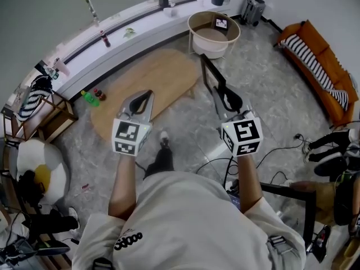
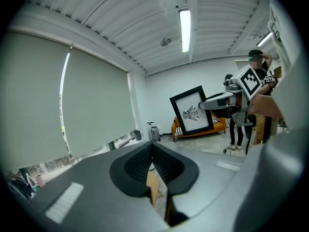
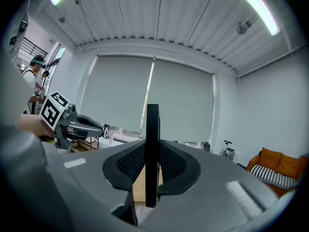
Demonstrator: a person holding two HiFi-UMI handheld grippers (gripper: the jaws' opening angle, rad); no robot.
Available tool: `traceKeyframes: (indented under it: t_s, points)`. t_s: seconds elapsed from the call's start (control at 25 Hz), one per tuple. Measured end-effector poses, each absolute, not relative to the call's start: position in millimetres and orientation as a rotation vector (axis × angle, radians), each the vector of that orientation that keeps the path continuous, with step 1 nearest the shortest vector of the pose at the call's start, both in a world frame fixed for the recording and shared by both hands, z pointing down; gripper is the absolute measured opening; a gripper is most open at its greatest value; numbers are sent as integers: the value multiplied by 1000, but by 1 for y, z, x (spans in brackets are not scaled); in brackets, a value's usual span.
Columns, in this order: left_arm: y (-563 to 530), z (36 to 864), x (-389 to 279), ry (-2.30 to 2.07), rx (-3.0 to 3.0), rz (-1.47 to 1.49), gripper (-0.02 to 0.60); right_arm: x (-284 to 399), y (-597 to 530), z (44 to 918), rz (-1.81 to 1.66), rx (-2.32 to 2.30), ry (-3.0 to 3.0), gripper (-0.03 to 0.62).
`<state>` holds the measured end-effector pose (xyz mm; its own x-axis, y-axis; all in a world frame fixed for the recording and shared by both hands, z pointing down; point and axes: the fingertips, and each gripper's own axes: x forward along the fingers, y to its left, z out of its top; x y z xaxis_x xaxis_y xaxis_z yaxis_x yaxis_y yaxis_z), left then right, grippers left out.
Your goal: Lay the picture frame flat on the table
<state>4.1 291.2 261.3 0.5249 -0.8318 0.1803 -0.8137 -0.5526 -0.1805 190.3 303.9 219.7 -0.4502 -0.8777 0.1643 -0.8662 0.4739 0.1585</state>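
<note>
Picture frame [image 3: 152,124] upright, gripped by the right claw [image 1: 224,94]; left claw [image 2: 152,149] clenched on nothing.

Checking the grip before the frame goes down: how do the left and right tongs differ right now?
The right tongs clamp the black frame edge-on; the left tongs hold nothing. The right pads stand apart by the frame's thickness; the left pads meet at their tips. Both have grey bodies and black ribbed pads.

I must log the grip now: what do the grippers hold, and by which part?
The right gripper holds the picture frame, its jaws clamped on the black border at one side edge. The left gripper is shut, holding nothing.
</note>
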Motion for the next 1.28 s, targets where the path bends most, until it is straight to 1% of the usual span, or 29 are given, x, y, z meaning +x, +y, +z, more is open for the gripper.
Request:
traceKeyframes:
  t_s: [0.32, 0.8, 1.28]
  points:
    - [225, 265, -6, 1440, -2669, -369, 9, 186, 245, 222, -88, 1522, -2481, 71]
    - [111, 264, -49, 1464, -2679, -384, 9, 140, 138, 220, -55, 1490, -2481, 71]
    - [26, 272, -81, 1464, -2708, -394, 9, 103, 57, 229, 3, 1457, -2481, 71]
